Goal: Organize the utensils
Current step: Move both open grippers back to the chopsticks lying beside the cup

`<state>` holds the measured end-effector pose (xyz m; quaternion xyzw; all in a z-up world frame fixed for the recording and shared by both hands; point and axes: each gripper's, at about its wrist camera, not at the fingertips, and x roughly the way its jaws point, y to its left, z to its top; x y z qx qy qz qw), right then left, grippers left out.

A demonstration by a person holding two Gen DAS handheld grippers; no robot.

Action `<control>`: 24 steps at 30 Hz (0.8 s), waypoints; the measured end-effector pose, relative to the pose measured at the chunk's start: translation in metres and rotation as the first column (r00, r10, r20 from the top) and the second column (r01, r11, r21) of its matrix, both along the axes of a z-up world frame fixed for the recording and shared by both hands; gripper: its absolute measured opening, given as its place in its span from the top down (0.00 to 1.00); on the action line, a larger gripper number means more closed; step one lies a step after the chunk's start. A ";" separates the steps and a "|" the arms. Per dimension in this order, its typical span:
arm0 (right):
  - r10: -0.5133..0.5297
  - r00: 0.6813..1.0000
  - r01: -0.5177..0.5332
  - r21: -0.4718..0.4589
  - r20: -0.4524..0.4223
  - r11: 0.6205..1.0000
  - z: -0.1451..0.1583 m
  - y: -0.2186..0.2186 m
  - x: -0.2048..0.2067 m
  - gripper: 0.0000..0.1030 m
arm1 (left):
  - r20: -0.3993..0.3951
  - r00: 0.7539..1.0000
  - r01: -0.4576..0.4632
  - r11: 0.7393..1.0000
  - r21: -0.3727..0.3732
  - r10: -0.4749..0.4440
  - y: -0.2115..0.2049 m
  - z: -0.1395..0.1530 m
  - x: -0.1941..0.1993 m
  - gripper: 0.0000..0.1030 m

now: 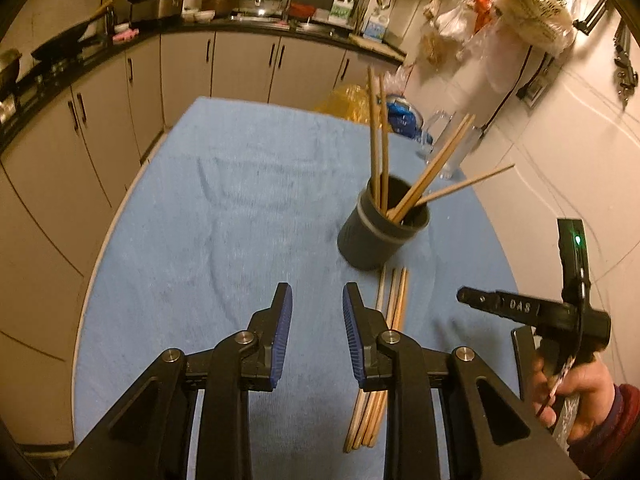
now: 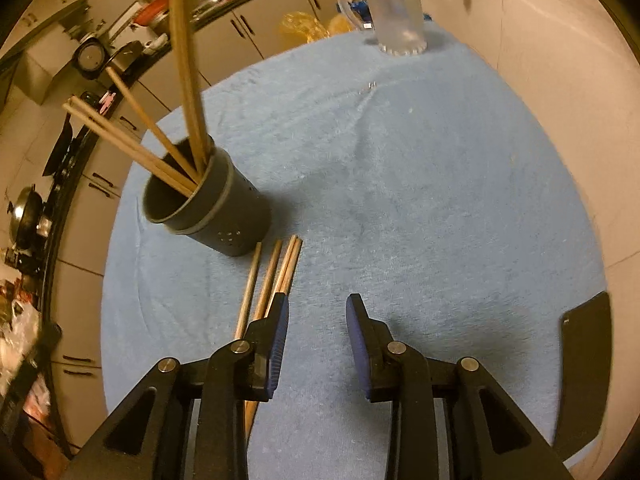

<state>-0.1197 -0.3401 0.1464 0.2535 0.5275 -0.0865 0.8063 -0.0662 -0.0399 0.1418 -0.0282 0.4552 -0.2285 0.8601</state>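
A dark grey utensil cup [image 1: 380, 236] [image 2: 208, 204] stands on the blue towel and holds several wooden chopsticks [image 1: 380, 140] [image 2: 184, 80] leaning out of it. Several more chopsticks [image 1: 394, 300] [image 2: 272, 272] lie flat on the towel just in front of the cup. My left gripper [image 1: 316, 304] is open and empty, with the loose chopsticks beside and under its right finger. My right gripper [image 2: 316, 308] is open and empty, with the loose chopsticks passing under its left finger. The right gripper's body and the hand holding it show at the right of the left wrist view [image 1: 560, 320].
A blue towel [image 1: 240, 220] [image 2: 400, 160] covers the round table. A clear glass mug [image 2: 394, 8] [image 1: 444, 140] stands at the far edge near the wall. Bags lie behind the table [image 1: 352, 102]. Kitchen cabinets and a counter run along the left.
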 end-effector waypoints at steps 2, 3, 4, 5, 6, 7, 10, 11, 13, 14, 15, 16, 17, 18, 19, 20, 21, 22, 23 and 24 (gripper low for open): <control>0.002 1.000 -0.002 0.010 -0.018 1.000 -0.007 0.002 0.005 0.69 | -0.016 1.000 0.013 1.000 0.009 -0.013 -0.002 -0.006 0.000 0.76; 0.013 1.000 -0.012 0.018 -0.023 1.000 -0.012 0.005 0.008 0.69 | -0.024 1.000 0.021 1.000 0.013 -0.020 -0.003 -0.009 0.000 0.76; 0.023 0.999 -0.022 0.026 -0.029 0.999 -0.017 0.008 0.011 0.69 | -0.030 0.999 0.026 1.000 0.015 -0.026 -0.004 -0.011 0.000 0.76; 0.032 0.999 -0.031 0.026 -0.040 0.999 -0.021 0.011 0.014 0.69 | -0.036 0.999 0.029 0.999 0.017 -0.028 -0.006 -0.012 0.001 0.76; 0.048 0.998 -0.046 0.022 -0.051 0.999 -0.026 0.017 0.017 0.69 | -0.045 0.998 0.034 0.999 0.018 -0.033 -0.007 -0.015 0.001 0.76; 0.057 0.997 -0.056 0.021 -0.056 0.998 -0.029 0.020 0.020 0.71 | -0.052 0.998 0.037 0.999 0.019 -0.036 -0.007 -0.018 0.001 0.76; 0.076 0.994 -0.075 0.028 -0.077 0.997 -0.041 0.028 0.030 0.79 | -0.077 0.996 0.040 0.999 0.019 -0.038 -0.006 -0.026 0.002 0.76; 0.086 0.993 -0.084 0.026 -0.082 0.996 -0.044 0.031 0.033 0.81 | -0.083 0.996 0.045 0.999 0.021 -0.043 -0.007 -0.029 0.002 0.76; 0.109 0.990 -0.109 0.007 -0.087 0.994 -0.049 0.039 0.039 0.83 | -0.087 0.995 0.051 0.998 0.028 -0.048 -0.008 -0.034 0.003 0.76; 0.125 0.988 -0.126 -0.005 -0.092 0.992 -0.051 0.043 0.042 0.83 | -0.092 0.994 0.053 0.998 0.030 -0.050 -0.009 -0.036 0.003 0.76; 0.138 0.985 -0.140 -0.010 -0.102 0.990 -0.055 0.047 0.044 0.86 | -0.099 0.994 0.055 0.998 0.029 -0.052 -0.009 -0.038 0.004 0.76; 0.143 0.983 -0.145 -0.012 -0.111 0.989 -0.058 0.050 0.043 0.88 | -0.106 0.993 0.057 0.998 0.028 -0.053 -0.010 -0.040 0.005 0.76; 0.148 0.983 -0.151 -0.019 -0.105 0.988 -0.058 0.053 0.044 0.88 | -0.110 0.992 0.059 0.998 0.028 -0.055 -0.012 -0.042 0.006 0.76; 0.161 0.982 -0.166 -0.041 -0.104 0.985 -0.057 0.056 0.043 0.88 | -0.115 0.992 0.063 0.998 0.027 -0.059 -0.014 -0.045 0.007 0.76; 0.177 0.979 -0.182 -0.052 -0.102 0.982 -0.057 0.058 0.042 0.88 | -0.121 0.991 0.067 0.997 0.027 -0.063 -0.016 -0.047 0.008 0.76; 0.192 0.976 -0.198 -0.046 -0.099 0.979 -0.057 0.058 0.040 0.88 | -0.126 0.990 0.071 0.997 0.026 -0.067 -0.018 -0.049 0.009 0.76; 0.196 0.976 -0.200 -0.039 -0.098 0.979 -0.057 0.058 0.039 0.91 | -0.130 0.989 0.077 0.997 0.024 -0.073 -0.021 -0.052 0.010 0.76; 0.196 0.975 -0.202 -0.043 -0.104 0.979 -0.056 0.056 0.038 0.93 | -0.135 0.988 0.083 0.996 0.023 -0.079 -0.024 -0.054 0.011 0.76; 0.199 0.974 -0.205 -0.040 -0.106 0.978 -0.056 0.053 0.036 0.93 | -0.142 0.986 0.093 0.995 0.021 -0.089 -0.028 -0.058 0.012 0.76; 0.207 0.972 -0.212 -0.039 -0.109 0.976 -0.057 0.050 0.033 0.93 | -0.148 0.984 0.105 0.994 0.020 -0.101 -0.033 -0.061 0.014 0.76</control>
